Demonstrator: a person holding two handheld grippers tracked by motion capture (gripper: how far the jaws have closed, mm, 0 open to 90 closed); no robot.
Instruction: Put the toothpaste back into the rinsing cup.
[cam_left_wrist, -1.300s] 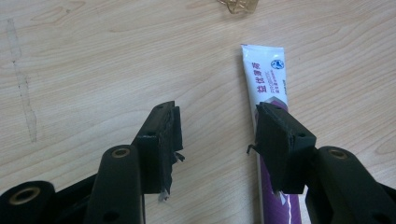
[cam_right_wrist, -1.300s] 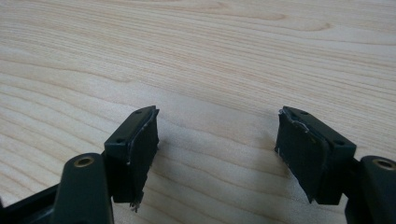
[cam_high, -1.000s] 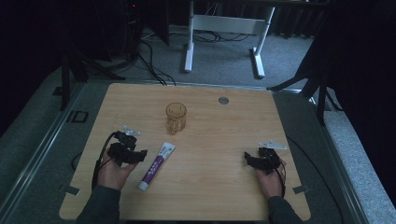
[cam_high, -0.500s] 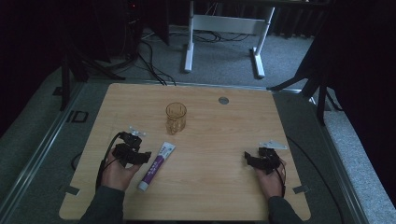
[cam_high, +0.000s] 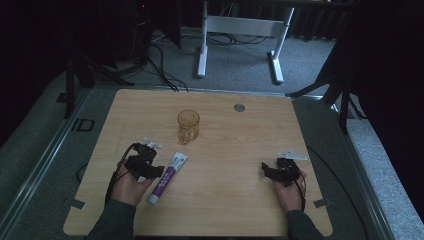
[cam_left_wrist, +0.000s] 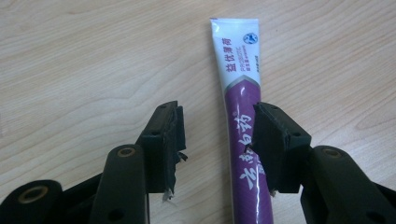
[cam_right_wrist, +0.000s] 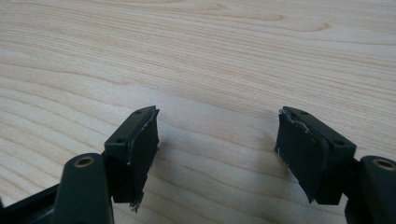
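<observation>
currently left gripper (cam_left_wrist: 215, 135) spread wide, jaws astride the toothpaste tube (cam_left_wrist: 240, 112), not clamped; right gripper (cam_right_wrist: 215, 149) released, well right of the tube.

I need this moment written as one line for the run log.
left gripper: open, jaws astride toothpaste tube, not closed | right gripper: open over bare table | glass: upright, untouched

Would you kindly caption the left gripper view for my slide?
Open left tongs straddle a purple-and-white toothpaste tube lying on the wooden table.

Toothpaste tube (cam_high: 166, 179) on table (cam_high: 240, 200), front-left; glass (cam_high: 188, 127) behind it, centre; left gripper (cam_high: 152, 169) just beside tube.
</observation>
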